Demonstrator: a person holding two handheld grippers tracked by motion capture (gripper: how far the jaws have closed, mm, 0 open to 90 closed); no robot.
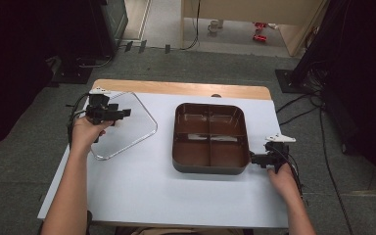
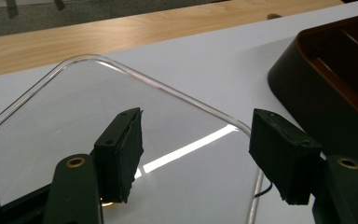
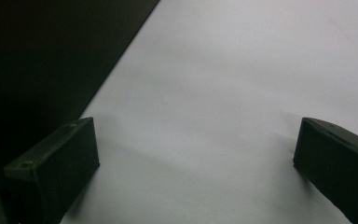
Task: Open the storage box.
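We read the job as lid-off work on the brown four-compartment tray, which sits right of centre on the white table, its compartments bare. The clear lid lies flat on the table at abt 9 o'clock from the tray, apart from it, so we judge the removal and set-down done. Left gripper hangs over the lid's near-left part, jaws spread w/ nothing between them; in the left gripper view the lid lies below the pads, no contact that we can make out (looks like a release). Right gripper sits at the tray's 4 o'clock corner, tips right at the dark wall; whether they touch it we can't tell from above. In the right gripper view its jaws stand wide apart over bare table, w/ the tray's dark side off to the left, nothing pinched. Left to do, as far as we judge: clear both hands from the work; tray has no contents to deal with.
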